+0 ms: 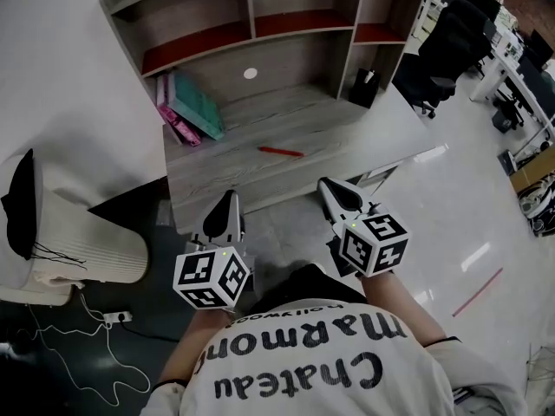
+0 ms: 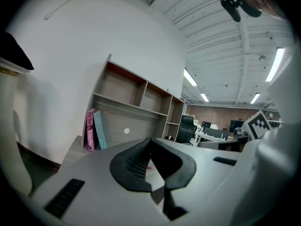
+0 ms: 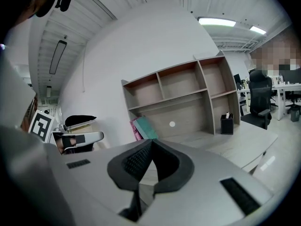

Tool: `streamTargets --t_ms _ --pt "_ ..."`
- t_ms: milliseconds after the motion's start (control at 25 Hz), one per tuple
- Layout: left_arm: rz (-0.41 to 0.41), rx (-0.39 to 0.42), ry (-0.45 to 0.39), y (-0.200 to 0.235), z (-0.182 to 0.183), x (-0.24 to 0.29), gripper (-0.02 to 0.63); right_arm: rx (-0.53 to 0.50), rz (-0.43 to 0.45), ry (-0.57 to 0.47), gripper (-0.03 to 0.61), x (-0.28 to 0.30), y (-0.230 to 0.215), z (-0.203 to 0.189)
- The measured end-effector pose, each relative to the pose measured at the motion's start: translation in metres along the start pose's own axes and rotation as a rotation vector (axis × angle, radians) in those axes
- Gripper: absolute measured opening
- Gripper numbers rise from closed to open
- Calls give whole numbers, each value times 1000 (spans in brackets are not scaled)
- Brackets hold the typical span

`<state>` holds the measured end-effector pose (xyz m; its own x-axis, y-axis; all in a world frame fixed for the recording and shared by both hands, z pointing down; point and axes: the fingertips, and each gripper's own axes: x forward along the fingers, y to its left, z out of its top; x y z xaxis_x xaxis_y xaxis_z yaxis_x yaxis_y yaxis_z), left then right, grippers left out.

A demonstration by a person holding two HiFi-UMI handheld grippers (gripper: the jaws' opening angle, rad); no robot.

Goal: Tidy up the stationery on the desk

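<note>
Left gripper [image 1: 230, 196] and right gripper [image 1: 326, 184] are both hovering at the near edge of the grey wood-grain desk [image 1: 347, 126], pointing across it. Each is showing its ribbed black jaws pressed together with nothing between them, tips meeting in both gripper views. The thin red pen [image 1: 280, 152] is lying loose on the bare desktop ahead of both tools, roughly between their two lines and well apart from either. Its long axis is running left to right across the desk, slightly tilted, so crosswise to where the jaws are pointing. The right gripper is looking a bit nearer. The black square pen holder [image 1: 364, 87] is standing at the back right under the wooden hutch [image 1: 286, 26], so the right side is probably suiting the pick; jaws need spreading first. The pen is looking slim, smooth and hard, likely rolling if nudged. The holder is looking rigid and open-topped, with something pale poking out in the right gripper view. A pink book [image 1: 176, 121] and a teal book [image 1: 198, 104] are standing at the hutch's left end, covers matte. Tidying is looking not yet begun, the pen lying out in the open.
</note>
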<state>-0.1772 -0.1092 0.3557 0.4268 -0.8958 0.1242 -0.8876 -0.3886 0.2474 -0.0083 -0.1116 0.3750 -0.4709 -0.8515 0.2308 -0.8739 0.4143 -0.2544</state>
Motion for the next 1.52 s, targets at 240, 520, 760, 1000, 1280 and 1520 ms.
streamTargets --t_ms 240,520,760,1000,1280,1520 --pt "24 -6 25 11 -7 7 11 29 7 31 8 13 -9 -9" --pt "68 -21 46 28 -13 30 11 56 18 50 8 44 -29 -10" --pt "112 -43 57 40 -16 56 11 51 41 87 8 76 -50 -8" --pt "170 -69 52 55 -14 83 11 25 76 153 8 114 -71 -9" --pt "262 -110 55 76 -17 106 11 6 160 207 8 168 -82 2" --pt "341 -134 65 99 -22 116 11 0 221 282 8 209 -85 -10"
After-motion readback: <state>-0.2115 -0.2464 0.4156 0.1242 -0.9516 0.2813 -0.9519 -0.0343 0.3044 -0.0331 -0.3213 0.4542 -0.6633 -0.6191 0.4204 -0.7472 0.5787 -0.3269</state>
